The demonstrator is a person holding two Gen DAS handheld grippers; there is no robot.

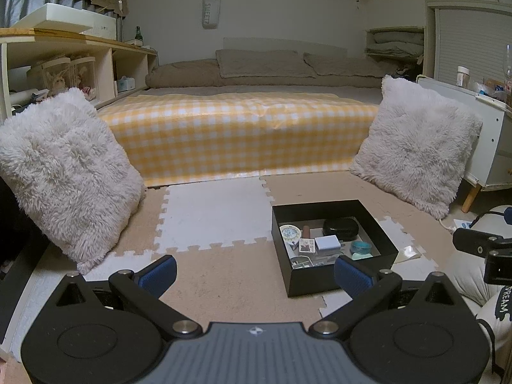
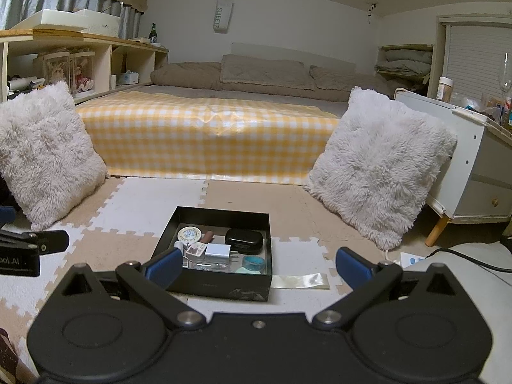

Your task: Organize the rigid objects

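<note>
Our right gripper (image 2: 257,268), fingers wide apart and empty, hovers just before the box (image 2: 220,283) on the floor mat (image 2: 297,204); our left gripper (image 1: 256,275), likewise spread, has it off to the right. Likely we reach rightward, toward the black case (image 2: 244,241) at the box's far edge.

An open box (image 2: 220,286) sits on the floor mat (image 2: 147,201) in front of a bed (image 2: 204,134); inside it, a round dial (image 2: 189,233) lies at the back left, a case (image 2: 244,241) at the back right, a ring of tape (image 2: 253,263) at the front right; one cushion (image 2: 48,153) leans left of the bed, another cushion (image 2: 380,163) right; shelves (image 2: 96,57) stand further left.
</note>
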